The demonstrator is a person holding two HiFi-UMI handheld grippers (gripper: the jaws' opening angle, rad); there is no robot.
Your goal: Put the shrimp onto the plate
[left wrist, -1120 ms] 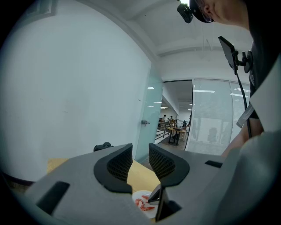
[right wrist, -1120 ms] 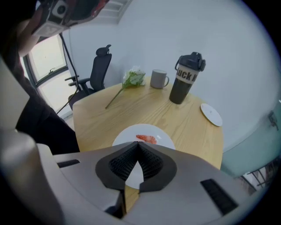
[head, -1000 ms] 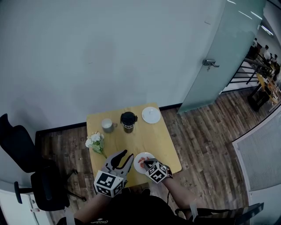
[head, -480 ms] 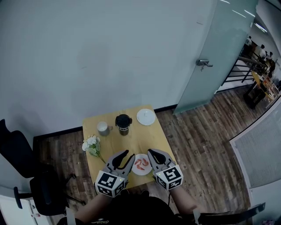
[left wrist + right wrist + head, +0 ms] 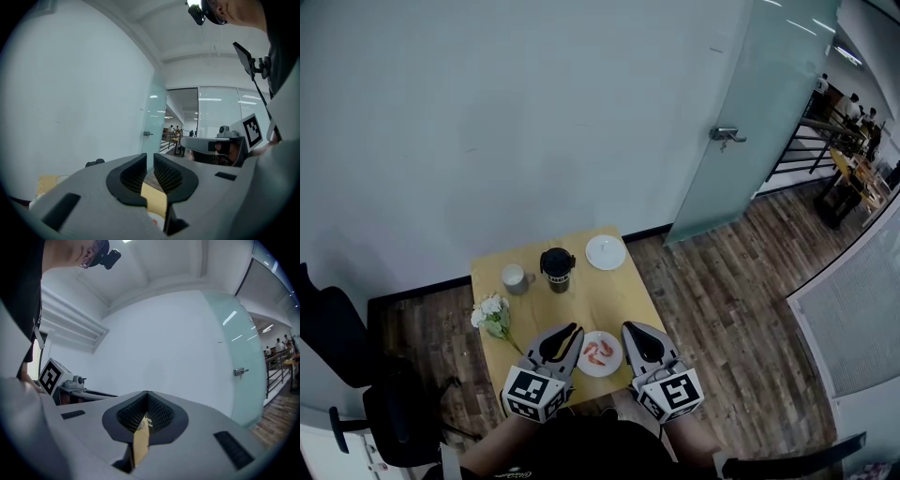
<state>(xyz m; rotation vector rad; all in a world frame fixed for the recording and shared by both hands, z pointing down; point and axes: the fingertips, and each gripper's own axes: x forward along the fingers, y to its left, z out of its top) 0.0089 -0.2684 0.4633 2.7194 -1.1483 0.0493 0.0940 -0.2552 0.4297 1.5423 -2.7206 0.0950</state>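
- Since the shrimp (image 5: 599, 351) is already seen lying on the plate (image 5: 610, 368), at the near edge of the tabletop (image 5: 581, 300), the placing is judged done. What's left is prob. a clean retreat.
- The left gripper (image 5: 565, 335) is held just left of the plate. Its jaws have just been closing and are now set w/ a narrow gap, nothing btw them.
- The right gripper (image 5: 635, 336) is held just right of the plate, jaws brought together at the tips, nothing clamped.
- Both grippers are judged to be raised off the tabletop, aimed roughly level at the far wall. The plate lies btw them, untouched.
- For a good finish, both should be kept off the plate rim. The plate sits close to the near edge & could be nudged off it.
- Any further move is best made upward or sideways, away from the plate, not across it.
- Farther items are well apart from the plate & needn't be disturbed: flowers (image 5: 490, 315), mug (image 5: 514, 277), dark cup (image 5: 557, 269), small white dish (image 5: 606, 251).
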